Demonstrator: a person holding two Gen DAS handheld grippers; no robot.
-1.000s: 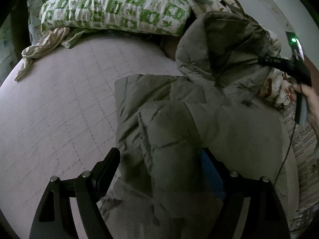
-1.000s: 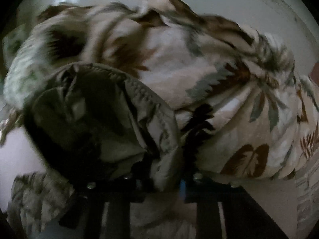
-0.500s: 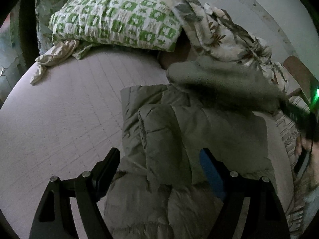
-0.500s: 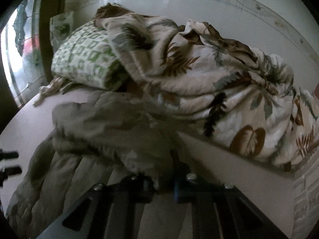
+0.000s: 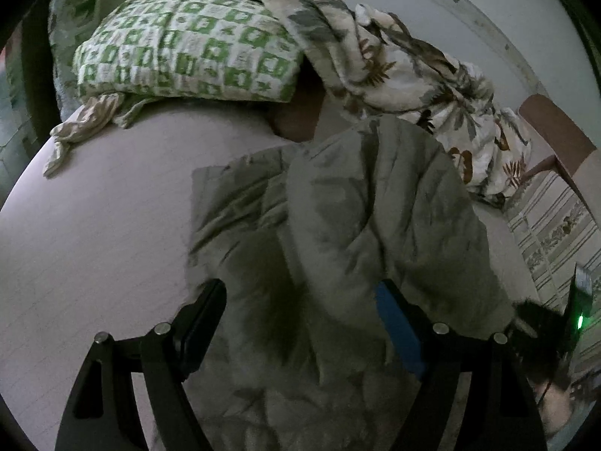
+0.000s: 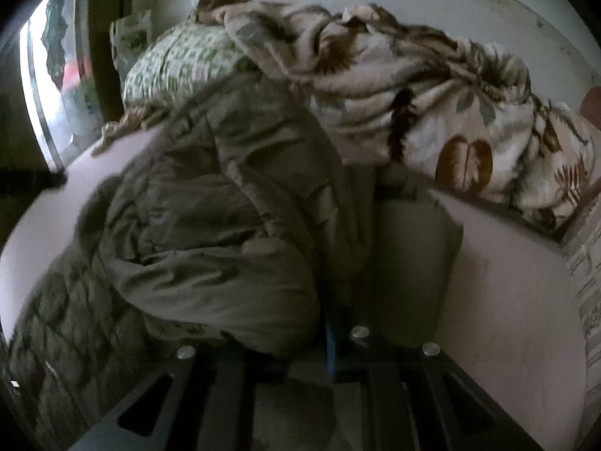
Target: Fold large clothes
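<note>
A grey-green padded jacket (image 5: 360, 225) lies bunched on the bed (image 5: 94, 225), one part folded over the rest, near a green pillow (image 5: 188, 49) and leaf-print blanket (image 5: 413, 75). The left gripper (image 5: 300, 304) gapes wide above it. The right gripper (image 6: 308, 334) is narrow, pinching a jacket fold that hides its tips. Both views are dim and blurred.

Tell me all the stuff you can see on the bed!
Padded jacket: one, olive-grey, middle of bed, part folded over itself.
Pillow: one, green-and-white checks, far end.
Blanket: one, cream with brown leaves, bunched beside pillow along wall.
Small cloth: one, beige, crumpled below pillow.
Bed sheet: one, pale pink.
Left gripper: black, jaws wide apart over jacket.
Right gripper: black, jaws shut on jacket fabric.
</note>
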